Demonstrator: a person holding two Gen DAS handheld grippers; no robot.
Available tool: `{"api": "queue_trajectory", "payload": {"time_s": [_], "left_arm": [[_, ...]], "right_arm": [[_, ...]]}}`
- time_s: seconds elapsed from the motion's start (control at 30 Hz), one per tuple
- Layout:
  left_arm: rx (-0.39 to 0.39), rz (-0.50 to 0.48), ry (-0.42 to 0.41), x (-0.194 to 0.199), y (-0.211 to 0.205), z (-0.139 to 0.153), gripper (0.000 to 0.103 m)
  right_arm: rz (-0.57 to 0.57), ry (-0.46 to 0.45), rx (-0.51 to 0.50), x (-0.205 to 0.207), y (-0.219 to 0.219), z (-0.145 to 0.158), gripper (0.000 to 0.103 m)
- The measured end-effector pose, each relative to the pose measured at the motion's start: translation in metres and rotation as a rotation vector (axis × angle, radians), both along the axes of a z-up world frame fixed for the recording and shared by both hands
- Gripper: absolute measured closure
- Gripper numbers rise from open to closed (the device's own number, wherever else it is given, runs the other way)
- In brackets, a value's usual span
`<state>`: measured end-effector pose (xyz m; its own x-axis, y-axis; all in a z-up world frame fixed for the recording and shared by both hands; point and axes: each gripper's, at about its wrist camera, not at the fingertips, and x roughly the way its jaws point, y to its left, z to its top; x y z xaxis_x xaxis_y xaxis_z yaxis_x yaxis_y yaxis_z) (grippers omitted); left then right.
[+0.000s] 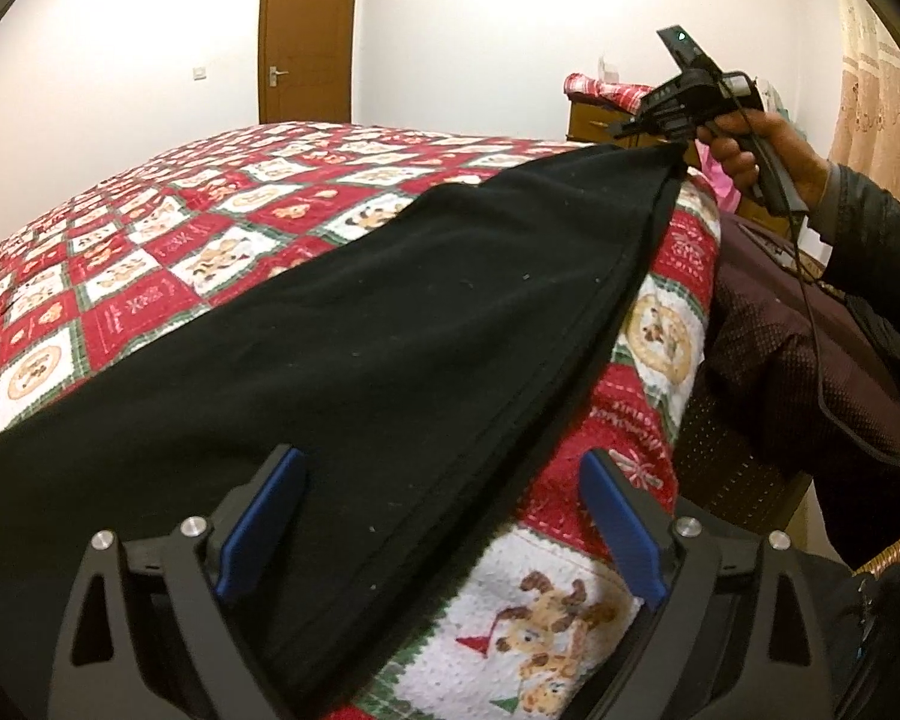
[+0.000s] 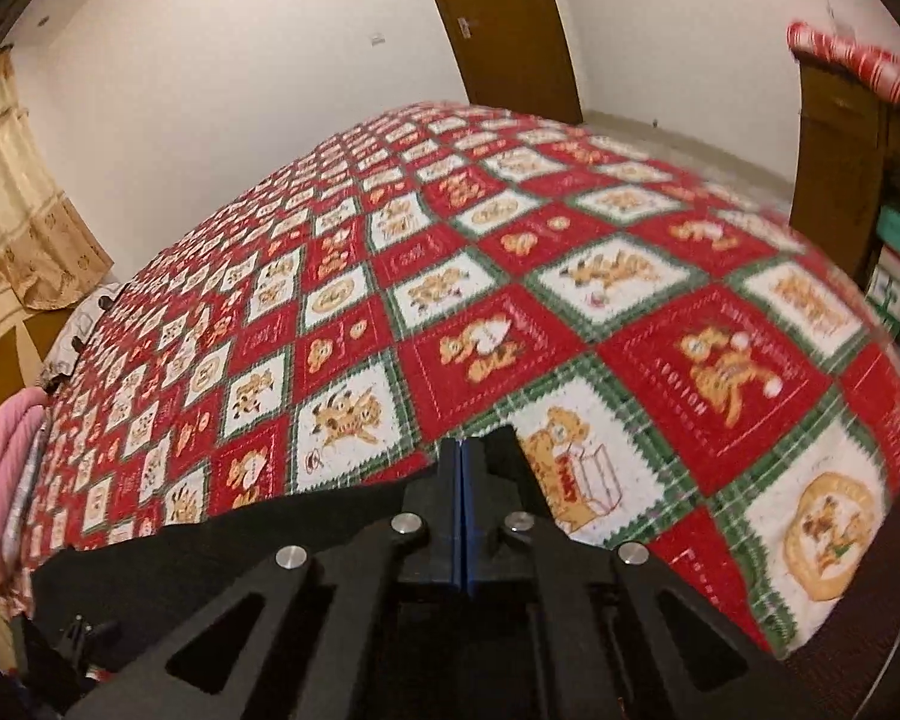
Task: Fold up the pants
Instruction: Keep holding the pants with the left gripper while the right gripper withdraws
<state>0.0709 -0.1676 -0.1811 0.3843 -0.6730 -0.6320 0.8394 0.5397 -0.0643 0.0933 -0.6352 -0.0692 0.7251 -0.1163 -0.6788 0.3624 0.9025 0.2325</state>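
Lying stretched along bed (image 1: 150,276) edge, black pants (image 1: 360,330): right claw (image 1: 681,150) pinching far end; left claw (image 1: 444,516) gaping wide over near end, not gripping.

Black pants (image 1: 354,324) stretched long across the bed's near edge, smooth and flat, far right end lifted to a pinched point, near left end spread wide.
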Motion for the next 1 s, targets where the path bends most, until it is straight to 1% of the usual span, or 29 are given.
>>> {"api": "queue_trajectory", "payload": {"time_s": [0.07, 0.1, 0.17, 0.23, 0.27, 0.3, 0.33, 0.5, 0.6, 0.63, 0.67, 0.7, 0.73, 0.8, 0.83, 0.9, 0.93, 1.0], "left_arm": [[0.0, 0.0, 0.0, -0.001, 0.0, 0.0, 0.008], [0.0, 0.0, 0.0, -0.001, 0.0, 0.0, 0.008], [0.0, 0.0, 0.0, -0.001, 0.0, 0.0, 0.008], [-0.001, 0.001, 0.001, -0.001, 0.001, 0.0, 0.008], [-0.003, 0.002, 0.002, -0.001, 0.001, 0.0, 0.008], [-0.003, 0.002, 0.002, -0.001, 0.001, 0.0, 0.008], [-0.004, 0.003, 0.002, -0.001, 0.001, 0.0, 0.008], [-0.004, 0.003, 0.003, 0.0, 0.001, 0.0, 0.008], [-0.004, 0.003, 0.002, 0.0, 0.001, 0.0, 0.008], [-0.003, 0.003, 0.002, 0.0, 0.001, 0.0, 0.008], [-0.003, 0.003, 0.002, 0.0, 0.001, 0.0, 0.008], [-0.002, 0.003, 0.002, 0.0, 0.001, 0.0, 0.008], [-0.003, 0.003, 0.002, 0.0, 0.001, -0.001, 0.008], [-0.003, 0.003, 0.002, 0.0, 0.001, 0.0, 0.008], [-0.003, 0.003, 0.001, 0.0, 0.001, 0.0, 0.008], [-0.002, 0.001, -0.001, 0.0, 0.001, -0.001, 0.007], [-0.002, 0.001, -0.001, 0.0, 0.0, -0.001, 0.006], [0.002, -0.001, -0.006, 0.0, 0.0, -0.001, 0.005]], "right_arm": [[-0.015, -0.025, -0.013, -0.003, -0.002, 0.006, 0.103], [-0.014, -0.023, -0.018, -0.003, -0.002, 0.007, 0.103], [-0.001, 0.011, -0.024, 0.001, -0.003, 0.006, 0.102], [-0.015, 0.037, 0.004, 0.004, -0.009, 0.001, 0.099], [-0.023, 0.038, 0.012, 0.003, -0.01, -0.001, 0.087], [-0.027, 0.039, 0.019, 0.002, -0.012, -0.002, 0.077], [-0.028, 0.038, 0.025, 0.002, -0.014, -0.004, 0.07], [-0.009, 0.049, 0.086, 0.002, -0.019, -0.014, 0.07], [0.006, 0.055, 0.09, 0.005, -0.017, -0.018, 0.071], [0.01, 0.061, 0.089, 0.006, -0.016, -0.019, 0.08], [0.01, 0.072, 0.076, 0.008, -0.015, -0.02, 0.093], [0.005, 0.069, 0.065, 0.008, -0.015, -0.02, 0.099], [-0.003, 0.056, 0.062, 0.006, -0.016, -0.017, 0.101], [-0.014, 0.017, 0.043, 0.003, -0.017, -0.008, 0.101], [-0.02, -0.02, 0.022, -0.001, -0.016, -0.001, 0.101], [-0.029, -0.053, 0.011, -0.004, -0.017, 0.007, 0.101], [-0.029, -0.054, 0.005, -0.003, -0.017, 0.008, 0.101], [-0.04, -0.025, -0.03, 0.001, -0.017, 0.002, 0.101]]}}
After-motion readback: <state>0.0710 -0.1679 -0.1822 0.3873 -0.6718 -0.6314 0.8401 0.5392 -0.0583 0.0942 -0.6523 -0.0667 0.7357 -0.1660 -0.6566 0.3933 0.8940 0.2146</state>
